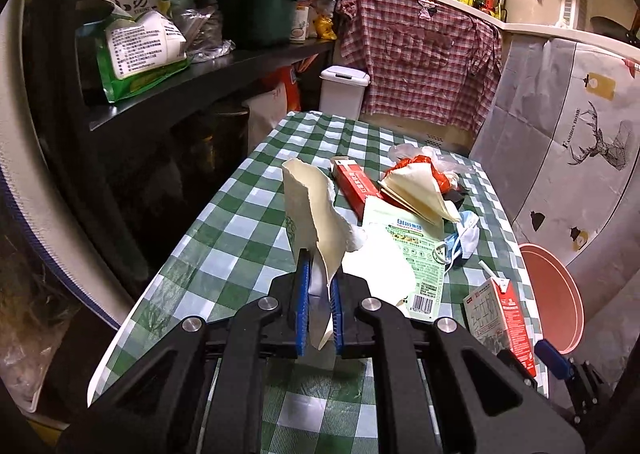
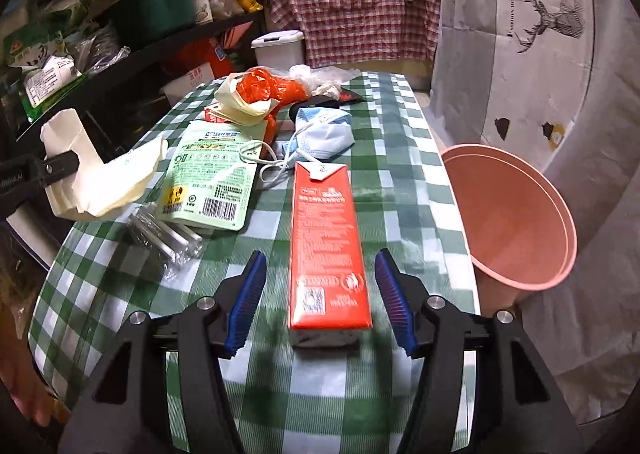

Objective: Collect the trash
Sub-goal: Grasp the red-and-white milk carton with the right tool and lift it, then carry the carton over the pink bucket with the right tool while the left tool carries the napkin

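My left gripper [image 1: 319, 286] is shut on a torn cream paper [image 1: 316, 213] and holds it above the green checked table [image 1: 224, 238]; it also shows at the left of the right wrist view [image 2: 76, 173]. My right gripper [image 2: 320, 294] is open, its jaws on either side of a red milk carton [image 2: 326, 242] lying on the table, not touching it. The carton also shows in the left wrist view [image 1: 500, 318]. A pink bin [image 2: 516, 221] stands beside the table's right edge.
More trash lies on the table: a green pouch [image 2: 208, 177], a blue face mask [image 2: 320, 133], clear wrapper [image 2: 164, 242], orange bag [image 2: 268, 89], red box [image 1: 356, 185]. Dark shelves [image 1: 208, 69] stand left. A white lidded bin [image 1: 344, 91] stands beyond the table.
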Motion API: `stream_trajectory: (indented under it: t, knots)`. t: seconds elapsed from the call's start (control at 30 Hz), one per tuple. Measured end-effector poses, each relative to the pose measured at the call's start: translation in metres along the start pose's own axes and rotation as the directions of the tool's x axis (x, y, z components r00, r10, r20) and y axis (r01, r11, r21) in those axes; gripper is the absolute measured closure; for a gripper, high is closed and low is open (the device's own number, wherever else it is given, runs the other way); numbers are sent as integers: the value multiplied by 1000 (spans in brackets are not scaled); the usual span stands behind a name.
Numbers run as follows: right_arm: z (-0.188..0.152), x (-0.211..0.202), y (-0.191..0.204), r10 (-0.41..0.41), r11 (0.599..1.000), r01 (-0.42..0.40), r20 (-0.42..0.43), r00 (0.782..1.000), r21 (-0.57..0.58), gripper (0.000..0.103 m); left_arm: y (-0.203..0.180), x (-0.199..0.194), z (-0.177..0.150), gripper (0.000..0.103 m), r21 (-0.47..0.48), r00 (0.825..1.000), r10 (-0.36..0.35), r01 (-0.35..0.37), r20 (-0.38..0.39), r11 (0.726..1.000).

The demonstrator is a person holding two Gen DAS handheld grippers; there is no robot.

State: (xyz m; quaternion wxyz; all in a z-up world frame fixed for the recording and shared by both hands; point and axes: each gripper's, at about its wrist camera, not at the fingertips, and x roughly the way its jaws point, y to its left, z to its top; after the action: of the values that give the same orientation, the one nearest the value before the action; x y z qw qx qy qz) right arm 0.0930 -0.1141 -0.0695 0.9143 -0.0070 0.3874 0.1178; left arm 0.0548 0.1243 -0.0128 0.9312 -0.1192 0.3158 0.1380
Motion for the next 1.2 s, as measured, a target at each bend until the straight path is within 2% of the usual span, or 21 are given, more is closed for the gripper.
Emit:
stream_trajectory:
  t: [0.23,0.33,0.4,0.53,0.77,1.2]
  knots:
    - [11,20,-2,-8,1000,9,-31,999,21,46,0,9,1,93,-1,1000,-10,10,-9,1000]
    - [12,22,-1,-5,1000,6,-37,999,20,52,-1,9,1,93,7,1000,-10,10,-3,1000]
    - [13,23,1,-2,1000,2,-42,999,3,62,-1,9,1,93,5,1000,-12,13,-4,1000]
    - [13,20,2,8,1000,-8,-40,999,-5,63,-2,8,2,93,9,1000,-16,16,-1,1000]
    - [18,-3,4,-2,1000,2,32,999,-14,63,-6,1,-1,93,29,999,-32,31,12,999]
    - [34,-49,-20,-31,999,26,136,990,39,63,-23,-20,-7,93,98,995,-89,86,34,991]
